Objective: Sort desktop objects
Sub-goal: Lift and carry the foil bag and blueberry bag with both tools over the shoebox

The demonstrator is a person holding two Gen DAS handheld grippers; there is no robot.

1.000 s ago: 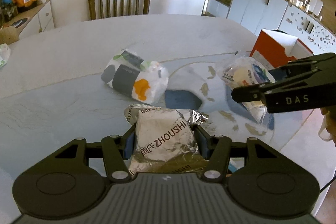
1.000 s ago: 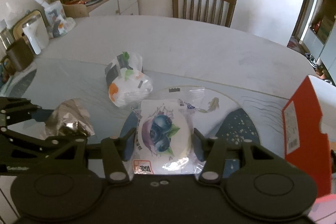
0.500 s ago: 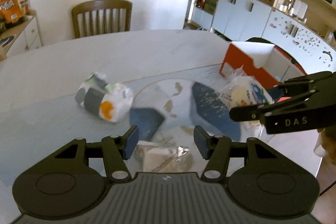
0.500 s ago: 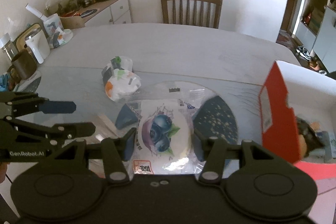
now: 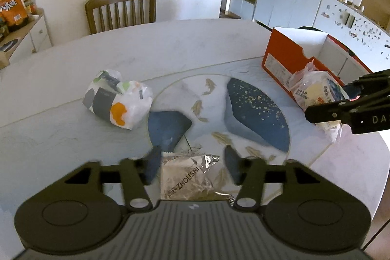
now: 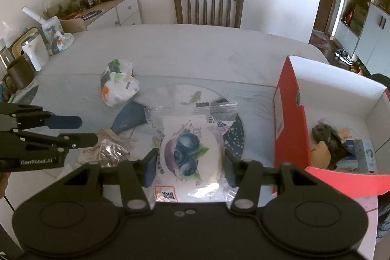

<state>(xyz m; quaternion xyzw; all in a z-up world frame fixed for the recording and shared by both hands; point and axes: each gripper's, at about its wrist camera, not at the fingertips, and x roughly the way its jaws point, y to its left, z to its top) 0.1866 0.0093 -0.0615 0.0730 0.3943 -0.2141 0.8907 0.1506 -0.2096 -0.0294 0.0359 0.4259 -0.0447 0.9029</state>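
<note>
On table (image 5: 199,45): 3 snack packs (image 5: 118,99)

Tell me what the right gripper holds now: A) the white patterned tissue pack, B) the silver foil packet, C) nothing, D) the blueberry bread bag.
D: in the right wrist view the right gripper is clamped on the blueberry bread bag, while the foil packet lies on the table.

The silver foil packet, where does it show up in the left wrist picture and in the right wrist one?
Left wrist: the silver foil packet lies bottom centre, between the open left tongs.
Right wrist: the packet sits at lower left, under the left tongs.
Shared landmark: the white patterned bag, beyond the packet in both views.
</note>
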